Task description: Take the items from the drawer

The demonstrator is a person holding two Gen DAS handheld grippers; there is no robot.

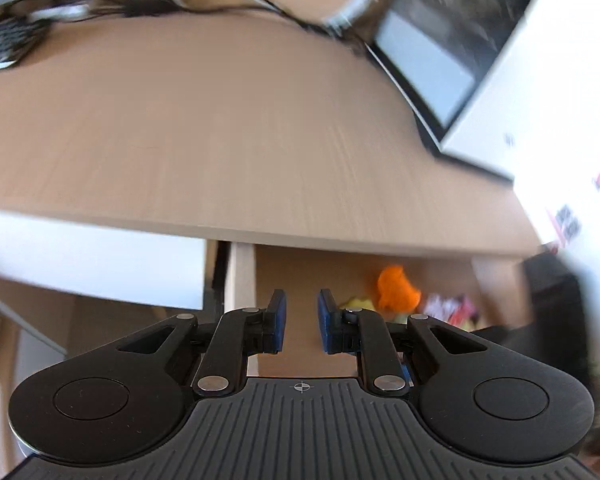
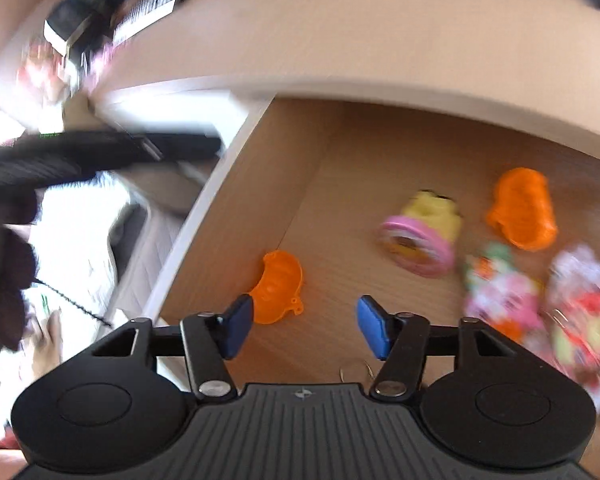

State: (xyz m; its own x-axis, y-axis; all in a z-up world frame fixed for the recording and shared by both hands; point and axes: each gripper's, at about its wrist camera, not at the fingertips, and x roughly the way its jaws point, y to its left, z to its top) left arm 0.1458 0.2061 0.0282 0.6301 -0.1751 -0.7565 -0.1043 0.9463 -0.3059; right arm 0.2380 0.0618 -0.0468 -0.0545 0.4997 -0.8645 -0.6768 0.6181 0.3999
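An open wooden drawer (image 2: 340, 184) under the desk holds small toys. In the right wrist view these are an orange plastic piece (image 2: 278, 286), a yellow and pink toy (image 2: 424, 236), a larger orange piece (image 2: 522, 208) and colourful packets (image 2: 504, 296). My right gripper (image 2: 305, 326) hangs over the drawer, open and empty. Its left pad sits just beside the near orange piece. My left gripper (image 1: 302, 322) is higher, above the desk edge, its blue pads a narrow gap apart with nothing between them. Below it I see the drawer (image 1: 300, 272) and the orange piece (image 1: 396, 288).
The desk top (image 1: 220, 128) carries cables (image 1: 140, 0), a dark screen (image 1: 432, 64) and a white box (image 1: 540, 100). A keyboard (image 2: 152, 8) lies at the far end. A blurred black shape (image 2: 100, 152) crosses left of the drawer's white side wall (image 2: 204, 208).
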